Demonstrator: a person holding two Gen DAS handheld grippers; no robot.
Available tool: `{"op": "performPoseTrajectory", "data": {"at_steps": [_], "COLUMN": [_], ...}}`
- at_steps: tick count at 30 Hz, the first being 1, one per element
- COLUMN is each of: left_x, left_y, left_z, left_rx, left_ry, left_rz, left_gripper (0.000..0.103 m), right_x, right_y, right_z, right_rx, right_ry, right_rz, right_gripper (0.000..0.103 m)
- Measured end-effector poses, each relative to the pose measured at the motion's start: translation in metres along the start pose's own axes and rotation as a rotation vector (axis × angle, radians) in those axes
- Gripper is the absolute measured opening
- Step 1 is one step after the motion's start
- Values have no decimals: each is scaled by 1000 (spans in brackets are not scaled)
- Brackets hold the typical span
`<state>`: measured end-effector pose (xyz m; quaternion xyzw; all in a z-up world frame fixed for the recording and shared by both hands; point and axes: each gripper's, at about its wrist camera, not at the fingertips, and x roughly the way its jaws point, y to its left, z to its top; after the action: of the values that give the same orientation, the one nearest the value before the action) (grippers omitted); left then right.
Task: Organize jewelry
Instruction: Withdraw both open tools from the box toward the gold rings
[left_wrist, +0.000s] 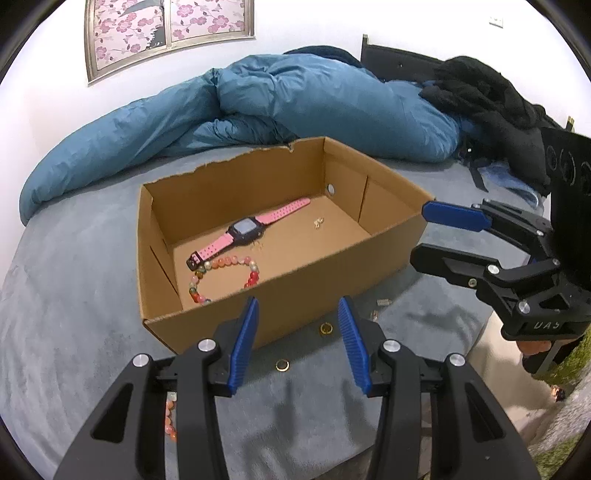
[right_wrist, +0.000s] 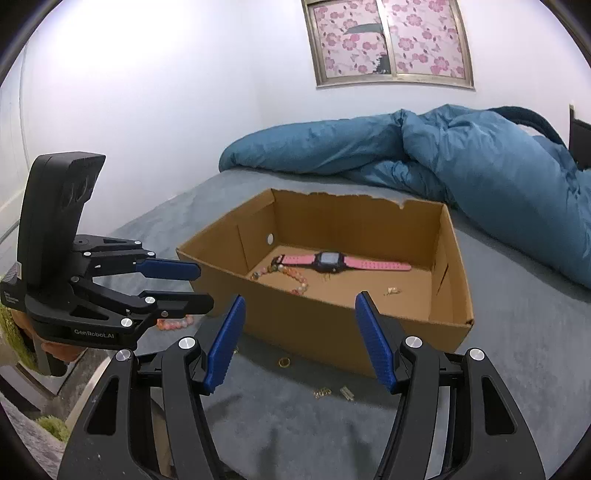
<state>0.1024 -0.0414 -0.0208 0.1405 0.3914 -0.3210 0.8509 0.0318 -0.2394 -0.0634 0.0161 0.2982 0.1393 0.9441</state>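
Jewelry is half sorted: pink watch (left_wrist: 248, 230) and bead bracelet (left_wrist: 221, 271) lie in the cardboard box (left_wrist: 295, 291), so bring your spread, empty left gripper (left_wrist: 298, 341) down on the gold ring (left_wrist: 325, 328) at its twelve o'clock, while your right gripper (right_wrist: 300, 341) hangs spread, empty.

You could not make out the tiny gold bits (right_wrist: 392, 290) on the cardboard box (right_wrist: 325, 325) floor. Your left gripper (left_wrist: 298, 347) hid most of a peach bead bracelet (left_wrist: 170, 417) on the bed (left_wrist: 74, 295).
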Motion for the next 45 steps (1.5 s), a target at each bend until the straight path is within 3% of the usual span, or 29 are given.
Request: {"op": "performPoseTrajectory", "data": {"at_steps": [15, 26, 38, 45], "left_x": [17, 23, 27, 31], "left_y": [-3, 0, 0, 0], "left_z": [-17, -26, -31, -39], "left_rx": [29, 28, 44, 52], "left_ry": [44, 69, 76, 90], "left_rz": [27, 43, 61, 69], "left_gripper": [43, 44, 58, 61], "right_x": [4, 8, 8, 9], "right_y": [-6, -8, -7, -12], "right_z": [-21, -27, -30, -36], "right_rx": [8, 15, 9, 5], "right_ry": [54, 75, 82, 99], "right_rz": [-16, -39, -46, -49], "right_gripper": [59, 66, 66, 66]}}
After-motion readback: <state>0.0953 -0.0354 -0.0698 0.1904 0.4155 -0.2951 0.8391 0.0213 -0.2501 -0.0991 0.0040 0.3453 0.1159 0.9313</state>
